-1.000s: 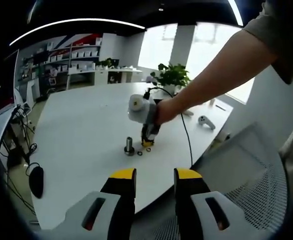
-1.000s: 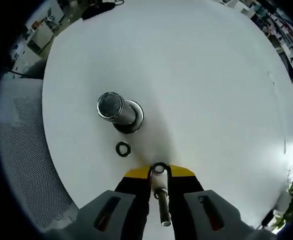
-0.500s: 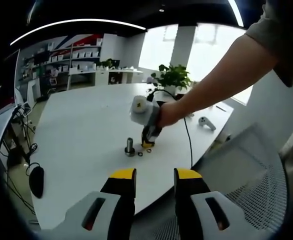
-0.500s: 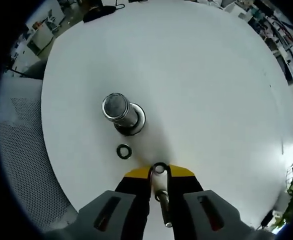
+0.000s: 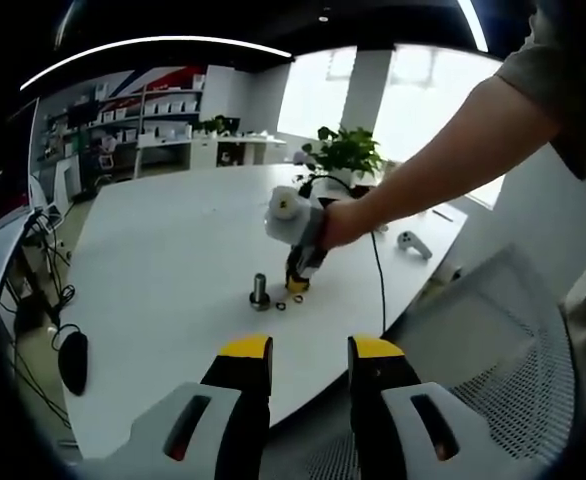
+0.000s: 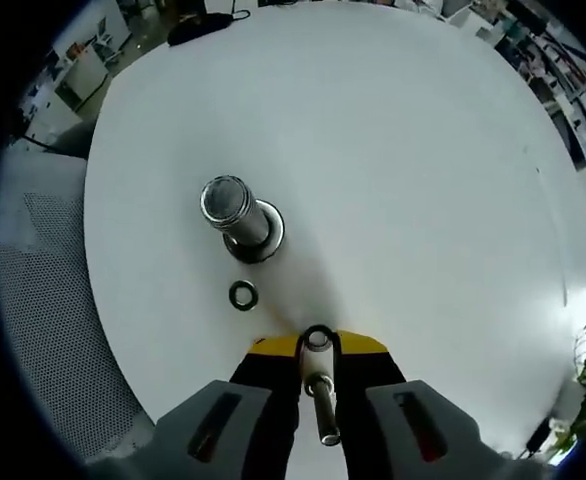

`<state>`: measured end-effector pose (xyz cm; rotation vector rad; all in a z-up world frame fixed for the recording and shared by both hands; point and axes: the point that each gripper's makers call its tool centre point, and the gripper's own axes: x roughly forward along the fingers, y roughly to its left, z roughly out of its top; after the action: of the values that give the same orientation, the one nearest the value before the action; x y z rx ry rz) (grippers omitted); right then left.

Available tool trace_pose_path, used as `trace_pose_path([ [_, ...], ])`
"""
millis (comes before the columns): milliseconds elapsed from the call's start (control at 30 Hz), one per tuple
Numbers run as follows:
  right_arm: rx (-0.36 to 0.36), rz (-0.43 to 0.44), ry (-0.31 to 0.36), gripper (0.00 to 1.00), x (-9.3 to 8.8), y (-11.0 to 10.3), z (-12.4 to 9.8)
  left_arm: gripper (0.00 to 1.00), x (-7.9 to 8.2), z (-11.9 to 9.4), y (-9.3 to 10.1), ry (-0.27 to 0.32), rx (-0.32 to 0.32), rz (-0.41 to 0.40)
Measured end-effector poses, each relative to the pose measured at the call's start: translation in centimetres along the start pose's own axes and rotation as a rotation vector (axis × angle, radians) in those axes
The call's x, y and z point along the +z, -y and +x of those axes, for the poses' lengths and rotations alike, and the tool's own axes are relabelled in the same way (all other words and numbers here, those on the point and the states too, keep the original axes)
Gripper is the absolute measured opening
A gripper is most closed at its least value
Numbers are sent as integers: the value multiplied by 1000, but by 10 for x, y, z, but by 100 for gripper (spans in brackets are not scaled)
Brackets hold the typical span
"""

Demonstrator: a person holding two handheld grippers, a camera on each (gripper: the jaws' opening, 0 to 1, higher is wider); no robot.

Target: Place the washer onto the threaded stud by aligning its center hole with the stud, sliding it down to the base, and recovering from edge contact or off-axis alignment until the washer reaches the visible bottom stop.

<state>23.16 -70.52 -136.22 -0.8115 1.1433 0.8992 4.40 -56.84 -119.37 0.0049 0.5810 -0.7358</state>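
A short metal threaded stud (image 5: 259, 291) (image 6: 235, 214) stands upright on the white round table (image 5: 163, 270) (image 6: 413, 180). A loose dark washer (image 6: 242, 294) (image 5: 280, 305) lies flat on the table just beside the stud's base. My right gripper (image 6: 317, 345) (image 5: 296, 288) is shut on another dark washer (image 6: 317, 337), held on edge at its tips. It hovers low over the table, a short way from the stud and off its axis. My left gripper (image 5: 310, 352) hangs open near the table's edge with nothing between its fingers.
A person's hand and arm (image 5: 423, 160) hold the right gripper, and a black cable (image 5: 375, 275) trails from it. A mesh chair (image 5: 493, 340) (image 6: 43, 300) stands at the table's edge. A potted plant (image 5: 345, 152) and a small controller (image 5: 413, 243) sit at the far side.
The right gripper has shifted and tilted slightly beside the stud, still holding its washer. The stud, the loose washer and my left gripper have stayed put.
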Motion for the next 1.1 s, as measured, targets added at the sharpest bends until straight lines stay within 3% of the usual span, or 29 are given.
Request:
trace_pose_path([
  [200, -9, 22, 36, 13, 4, 12, -18, 28, 0, 0, 1, -1, -3, 4],
  [633, -8, 4, 63, 13, -14, 25, -55, 28, -1, 0, 1, -5, -5, 9],
  [900, 13, 8, 66, 13, -20, 21, -63, 28, -1, 0, 1, -10, -4, 11],
  [1100, 25, -45, 56, 13, -20, 11, -65, 28, -1, 0, 1, -8, -2, 11],
])
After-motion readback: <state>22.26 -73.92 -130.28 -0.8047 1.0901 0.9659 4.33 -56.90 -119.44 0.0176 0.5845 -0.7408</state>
